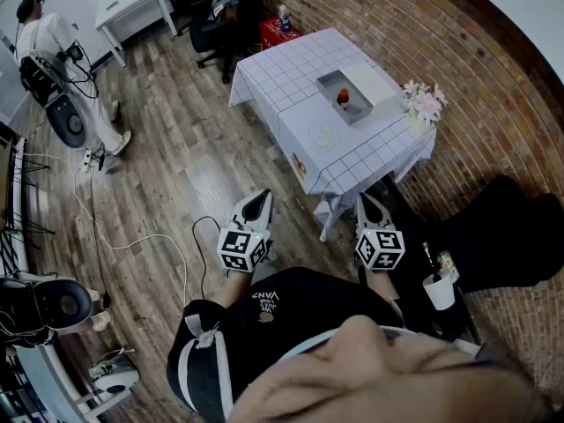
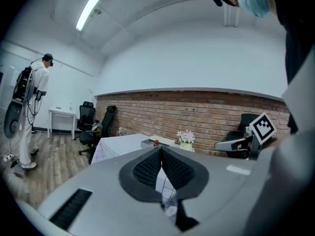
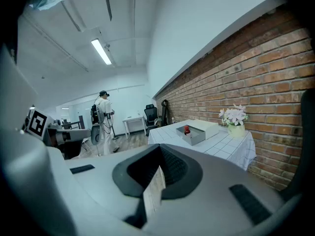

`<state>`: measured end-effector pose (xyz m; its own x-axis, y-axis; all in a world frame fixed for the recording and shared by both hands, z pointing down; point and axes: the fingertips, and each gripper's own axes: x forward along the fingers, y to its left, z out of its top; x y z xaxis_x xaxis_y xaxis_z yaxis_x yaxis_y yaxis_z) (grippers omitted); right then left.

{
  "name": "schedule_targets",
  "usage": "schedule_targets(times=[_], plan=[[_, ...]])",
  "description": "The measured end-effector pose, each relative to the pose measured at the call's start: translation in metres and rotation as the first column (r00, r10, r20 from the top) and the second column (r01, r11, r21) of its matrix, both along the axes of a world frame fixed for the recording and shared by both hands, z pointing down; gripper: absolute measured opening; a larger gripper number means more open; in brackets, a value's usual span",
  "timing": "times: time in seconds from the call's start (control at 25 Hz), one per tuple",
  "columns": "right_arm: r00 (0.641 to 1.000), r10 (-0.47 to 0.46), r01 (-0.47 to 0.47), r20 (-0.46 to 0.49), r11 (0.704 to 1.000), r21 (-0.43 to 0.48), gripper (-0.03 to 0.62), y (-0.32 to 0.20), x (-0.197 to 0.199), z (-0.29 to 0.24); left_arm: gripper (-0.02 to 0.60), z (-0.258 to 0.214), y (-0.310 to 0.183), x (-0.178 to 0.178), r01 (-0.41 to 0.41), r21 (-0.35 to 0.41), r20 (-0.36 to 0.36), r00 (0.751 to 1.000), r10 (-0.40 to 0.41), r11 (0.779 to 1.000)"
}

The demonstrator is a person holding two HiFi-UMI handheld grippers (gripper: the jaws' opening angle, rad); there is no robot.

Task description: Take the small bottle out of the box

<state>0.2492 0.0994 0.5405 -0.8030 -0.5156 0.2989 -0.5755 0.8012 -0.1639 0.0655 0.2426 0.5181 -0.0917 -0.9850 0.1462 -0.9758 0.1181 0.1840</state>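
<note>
Grey box [image 1: 330,85] holds small bottle [image 1: 343,98], well apart at 1 o'clock from clenched empty left gripper [image 1: 259,198], 12 o'clock from clenched empty right gripper [image 1: 364,200].

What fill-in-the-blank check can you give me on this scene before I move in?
The small red-capped bottle sits inside the grey open ____.
The pink-white flower bunch stands beside the ____ wall.
The left gripper and right gripper both have jaws ____, short of the white-checked table.
Missing: box; brick; shut.
</note>
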Motion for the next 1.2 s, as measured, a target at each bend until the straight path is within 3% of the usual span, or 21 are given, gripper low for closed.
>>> schedule_targets(times=[0.36, 1.2], plan=[[0.999, 0.042, -0.042, 0.034, 0.999, -0.004, 0.003, -0.022, -0.017, 0.003, 0.012, 0.009, -0.017, -0.018, -0.022, -0.010, -0.022, 1.000, 0.022, 1.000], [0.976, 0.214, -0.213, 0.030, 0.976, -0.049, 0.003, -0.052, -0.115, 0.021, 0.012, 0.024, -0.081, -0.137, -0.193, -0.045, -0.020, 0.981, 0.192, 0.980]])
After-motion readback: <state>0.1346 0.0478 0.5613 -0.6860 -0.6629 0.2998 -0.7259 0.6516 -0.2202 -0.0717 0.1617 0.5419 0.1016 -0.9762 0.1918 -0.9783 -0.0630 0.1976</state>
